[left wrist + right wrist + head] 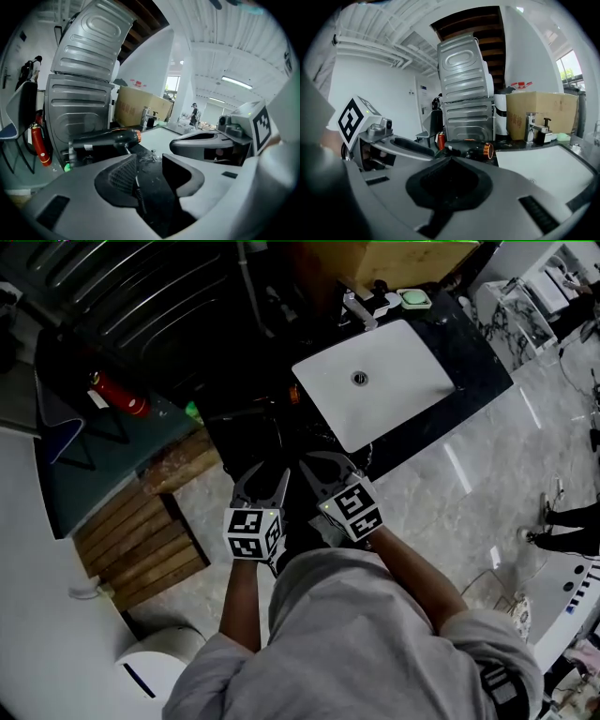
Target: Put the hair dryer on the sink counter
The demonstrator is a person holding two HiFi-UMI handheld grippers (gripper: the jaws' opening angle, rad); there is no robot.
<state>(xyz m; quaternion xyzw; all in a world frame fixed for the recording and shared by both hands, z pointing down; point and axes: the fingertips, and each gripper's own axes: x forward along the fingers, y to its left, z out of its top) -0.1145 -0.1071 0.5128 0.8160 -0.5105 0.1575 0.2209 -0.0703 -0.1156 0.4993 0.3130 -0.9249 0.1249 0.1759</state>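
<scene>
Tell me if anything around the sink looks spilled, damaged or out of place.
Nothing looks damaged. The hair dryer lies on the black counter beside the white basin, and a small patch of wet-looking specks glints on the counter near it, possibly splashed water.

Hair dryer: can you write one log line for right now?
dryer: lying on counter beside sink | left tongs: open | right tongs: shut, empty
</scene>
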